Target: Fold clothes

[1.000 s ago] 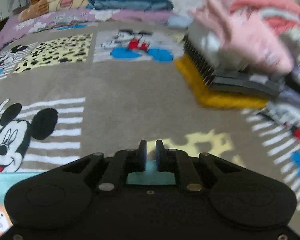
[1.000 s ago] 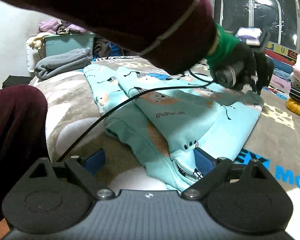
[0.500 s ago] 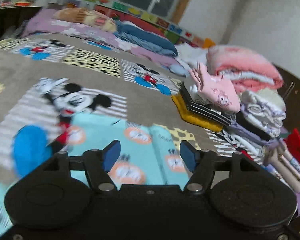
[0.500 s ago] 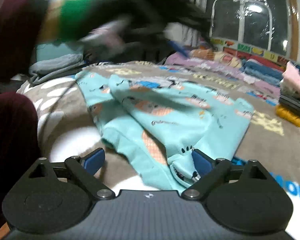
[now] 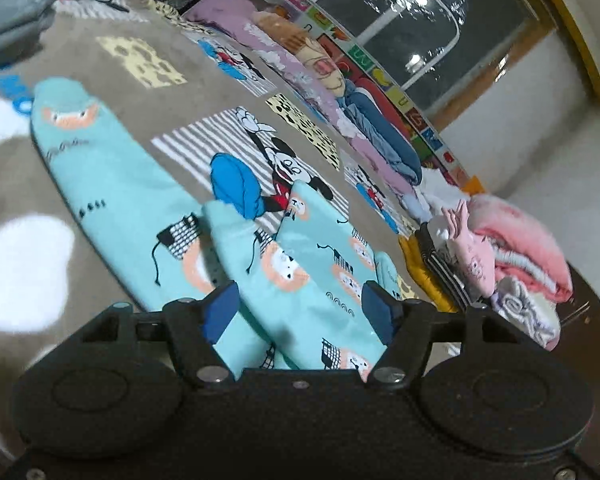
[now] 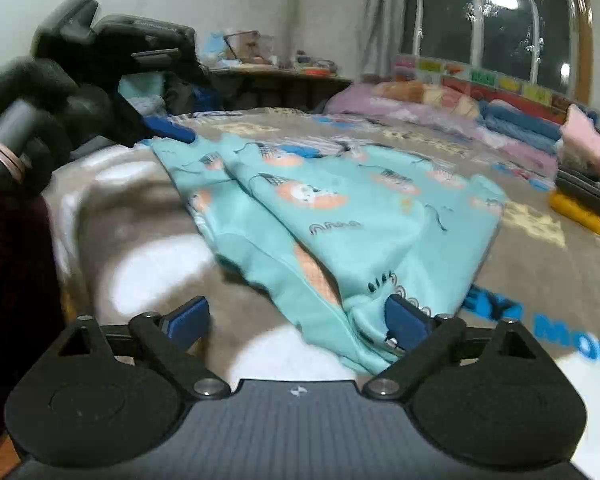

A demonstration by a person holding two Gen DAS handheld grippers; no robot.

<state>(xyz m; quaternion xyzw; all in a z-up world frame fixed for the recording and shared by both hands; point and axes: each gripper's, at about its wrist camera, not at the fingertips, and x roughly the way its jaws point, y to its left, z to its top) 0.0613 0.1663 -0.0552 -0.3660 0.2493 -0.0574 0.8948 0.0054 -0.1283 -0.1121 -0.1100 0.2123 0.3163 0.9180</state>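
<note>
A light-blue printed garment (image 6: pixel 340 216) lies partly folded on the Mickey Mouse blanket (image 6: pixel 140 216). In the left wrist view it (image 5: pixel 300 280) spreads out under and ahead of my fingers, with a long sleeve or leg (image 5: pixel 100 168) stretching to the far left. My left gripper (image 5: pixel 298 312) is open and empty, just above the cloth. It also shows in the right wrist view (image 6: pixel 168 130) at the garment's far-left corner. My right gripper (image 6: pixel 298 320) is open and empty at the garment's near edge; its right finger (image 6: pixel 404 322) is at the hem.
A stack of folded clothes (image 5: pixel 496 256) with pink items on top stands at the right of the bed; it also shows in the right wrist view (image 6: pixel 588 184). Pillows and bedding (image 5: pixel 364 128) line the far edge under the window. Grey folded cloth (image 5: pixel 8 8) lies far left.
My left gripper opened, let go of the garment, and swung back from its far right side to its left corner. My right gripper stayed open in place.
</note>
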